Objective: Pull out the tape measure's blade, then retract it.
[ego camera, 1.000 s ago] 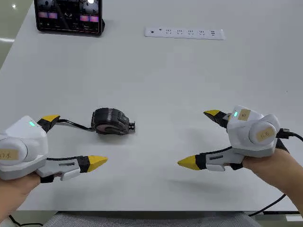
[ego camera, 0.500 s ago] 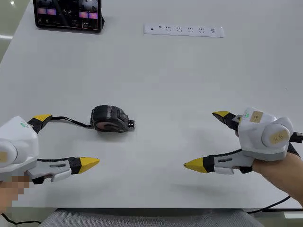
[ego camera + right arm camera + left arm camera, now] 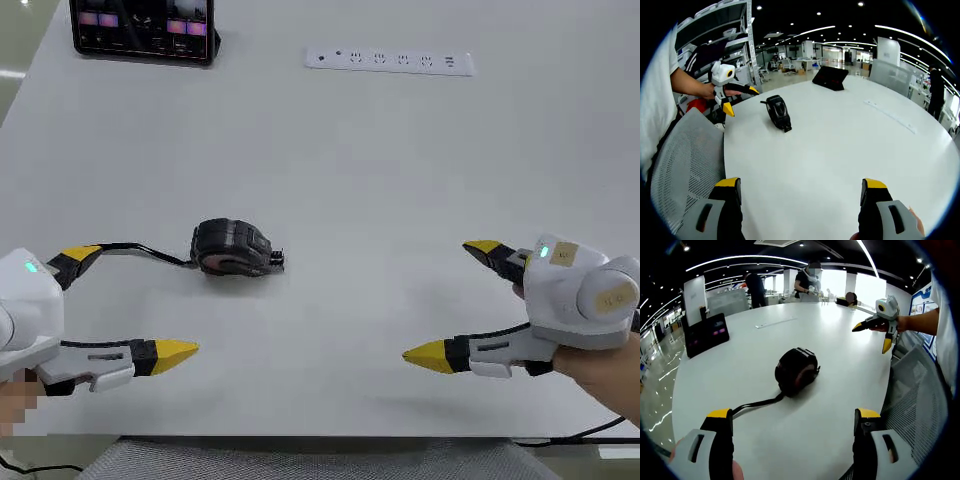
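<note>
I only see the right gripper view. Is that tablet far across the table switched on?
Observer: Yes. The head view shows the tablet lit up, with pink and purple pictures on its screen.
Operator: Is my gripper's light on?
Observer: Yes, a green light glows on the body of the right gripper, whose jaws are open.
Operator: What colour is the tape measure's side?
Observer: Reddish, in the left gripper view; the tape measure is otherwise black.
</note>
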The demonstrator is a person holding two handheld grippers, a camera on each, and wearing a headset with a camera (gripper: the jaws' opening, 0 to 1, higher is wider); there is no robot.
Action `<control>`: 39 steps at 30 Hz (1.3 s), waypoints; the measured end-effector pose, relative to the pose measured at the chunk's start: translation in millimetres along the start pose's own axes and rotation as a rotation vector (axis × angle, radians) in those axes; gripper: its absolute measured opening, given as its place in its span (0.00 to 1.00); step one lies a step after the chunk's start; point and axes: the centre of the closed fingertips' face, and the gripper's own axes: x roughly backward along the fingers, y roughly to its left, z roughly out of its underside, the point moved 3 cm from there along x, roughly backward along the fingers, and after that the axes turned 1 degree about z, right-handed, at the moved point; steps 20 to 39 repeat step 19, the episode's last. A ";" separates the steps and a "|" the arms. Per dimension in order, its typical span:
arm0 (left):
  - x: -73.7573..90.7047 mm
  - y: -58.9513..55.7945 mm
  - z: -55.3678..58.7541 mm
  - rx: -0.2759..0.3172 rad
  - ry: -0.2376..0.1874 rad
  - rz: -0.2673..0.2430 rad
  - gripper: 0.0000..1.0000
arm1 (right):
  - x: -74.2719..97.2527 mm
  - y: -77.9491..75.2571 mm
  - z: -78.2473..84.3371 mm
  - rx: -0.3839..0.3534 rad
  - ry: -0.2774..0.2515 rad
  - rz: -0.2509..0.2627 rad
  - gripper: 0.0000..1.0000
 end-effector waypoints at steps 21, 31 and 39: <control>6.1 3.9 3.5 0.039 -0.003 0.010 0.99 | 14.7 -2.1 15.3 -0.036 0.017 0.016 0.99; 6.1 3.9 3.5 0.039 -0.003 0.010 0.99 | 14.7 -2.1 15.3 -0.036 0.017 0.016 0.99; 6.1 3.9 3.5 0.039 -0.003 0.010 0.99 | 14.7 -2.1 15.3 -0.036 0.017 0.016 0.99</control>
